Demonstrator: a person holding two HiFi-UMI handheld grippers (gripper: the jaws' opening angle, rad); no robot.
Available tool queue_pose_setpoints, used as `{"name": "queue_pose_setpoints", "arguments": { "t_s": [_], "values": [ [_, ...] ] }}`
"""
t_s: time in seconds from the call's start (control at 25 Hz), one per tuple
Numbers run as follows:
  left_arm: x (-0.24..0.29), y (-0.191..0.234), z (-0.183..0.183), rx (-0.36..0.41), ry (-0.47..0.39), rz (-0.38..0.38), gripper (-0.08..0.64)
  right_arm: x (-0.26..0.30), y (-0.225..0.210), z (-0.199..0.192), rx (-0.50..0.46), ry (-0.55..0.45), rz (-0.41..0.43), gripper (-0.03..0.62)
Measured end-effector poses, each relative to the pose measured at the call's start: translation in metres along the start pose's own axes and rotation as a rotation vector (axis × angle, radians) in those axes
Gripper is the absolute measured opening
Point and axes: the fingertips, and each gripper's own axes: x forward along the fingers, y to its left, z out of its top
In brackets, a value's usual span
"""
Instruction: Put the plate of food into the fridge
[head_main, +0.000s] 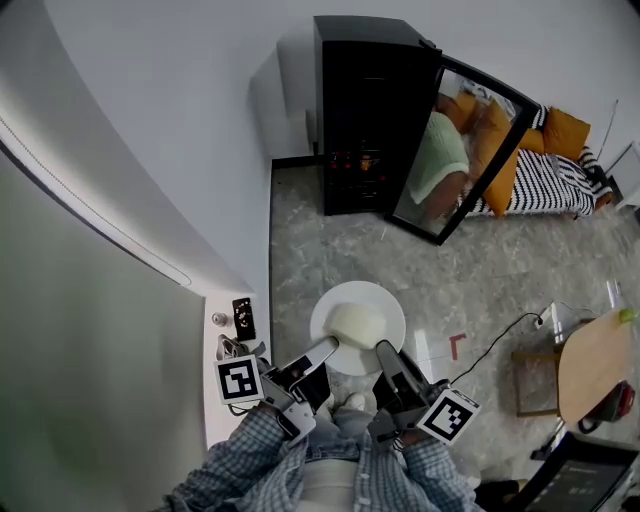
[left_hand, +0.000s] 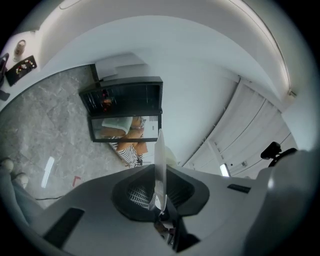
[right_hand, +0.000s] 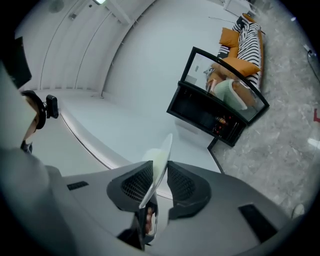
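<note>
The white round plate (head_main: 386, 303), carrying a pale mound of food (head_main: 355, 322), hangs in the air just in front of the person, above the grey marbled floor (head_main: 320, 240). It is well apart from the small black fridge (head_main: 365, 110), which stands on that floor with its mirrored door (head_main: 465, 150) swung wide.

The left tool (head_main: 328, 348) pinches the near rim, and its own view shows the thin edge clamped between the jaws. The right tool (right_hand: 160, 167) stands spread around the rim. The plate leans on one pad and a gap shows at the other, so this side probably carries nothing yet.

The step in hand looks like securing a two-sided hold before the carry. To do it well, the right tool should close squarely on the rim, well clear of the food, before the plate travels. Both tools should then stay at the same height so the plate remains flat and the mound does not slide. The approach should run straight at the open side, away from the door's edge, and come low enough to meet a shelf. The shelves look dark and partly stocked, and I cannot tell where free room lies.
</note>
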Motion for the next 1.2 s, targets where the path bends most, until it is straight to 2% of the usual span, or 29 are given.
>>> {"name": "queue_pose_setpoints", "arguments": {
  "t_s": [0.08,0.28,0.56,0.76,0.96,1.08,1.2],
  "values": [
    [-0.001,0.0,0.0,-0.009,0.003,-0.001,0.046,0.0,0.0,0.0,-0.002,-0.007,-0.011,0.078],
    [-0.005,0.003,0.002,0.014,0.034,0.002,0.046,0.0,-0.002,-0.007,-0.019,-0.023,-0.028,0.075],
    [-0.011,0.006,0.004,0.0,0.056,-0.004,0.046,0.001,-0.001,-0.015,-0.04,-0.034,-0.057,0.074],
    [-0.011,0.008,0.003,0.002,0.072,0.0,0.046,-0.001,-0.003,-0.017,-0.017,-0.05,-0.055,0.074],
    [-0.007,0.008,0.009,-0.001,0.058,0.001,0.046,0.006,-0.003,-0.011,-0.055,-0.023,-0.043,0.074],
    [0.003,0.01,0.016,0.006,0.051,0.008,0.046,0.014,-0.01,-0.004,-0.027,-0.023,-0.043,0.074],
    [0.015,0.013,0.023,0.012,0.042,0.009,0.046,0.021,-0.017,0.007,-0.053,-0.004,-0.042,0.074]
  ]
}}
